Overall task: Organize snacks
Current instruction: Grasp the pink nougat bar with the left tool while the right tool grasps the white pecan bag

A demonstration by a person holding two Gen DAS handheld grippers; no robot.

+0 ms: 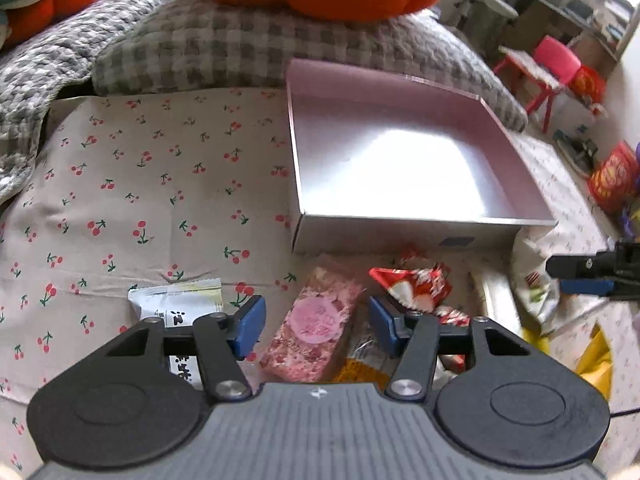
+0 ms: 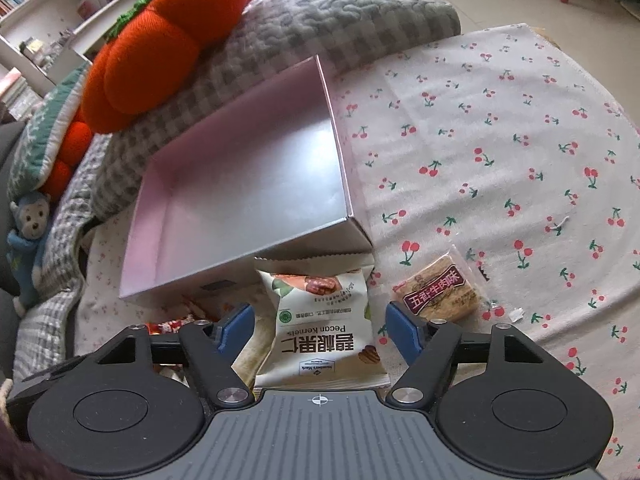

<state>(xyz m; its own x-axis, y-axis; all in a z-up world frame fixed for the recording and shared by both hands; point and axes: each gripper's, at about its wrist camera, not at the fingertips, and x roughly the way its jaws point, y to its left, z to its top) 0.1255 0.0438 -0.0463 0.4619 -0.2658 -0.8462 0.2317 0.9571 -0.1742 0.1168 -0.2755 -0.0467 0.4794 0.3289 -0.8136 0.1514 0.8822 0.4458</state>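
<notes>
An empty pink-lined box [image 1: 380,236] [image 2: 148,216] rests on the cherry-print cloth. Just in front of it lie several snacks. My left gripper [image 1: 317,326] hangs over a pink nougat bar [image 1: 316,328]. The bar lies between the blue pads with a small gap on each side, so the gripper is open. My right gripper [image 2: 320,328] is open around a white pecan kernel packet [image 2: 324,320], its pads a little clear of the packet's edges. The right gripper's fingers [image 1: 576,266] show at the right edge of the left wrist view.
A red strawberry wrapper [image 1: 416,286], a green tea packet [image 1: 180,308] and a yellow packet [image 1: 596,364] lie near the bar. A brown cracker packet [image 2: 440,292] sits right of the pecans. A grey check quilt [image 1: 240,48] and an orange plush [image 2: 160,52] border the box behind.
</notes>
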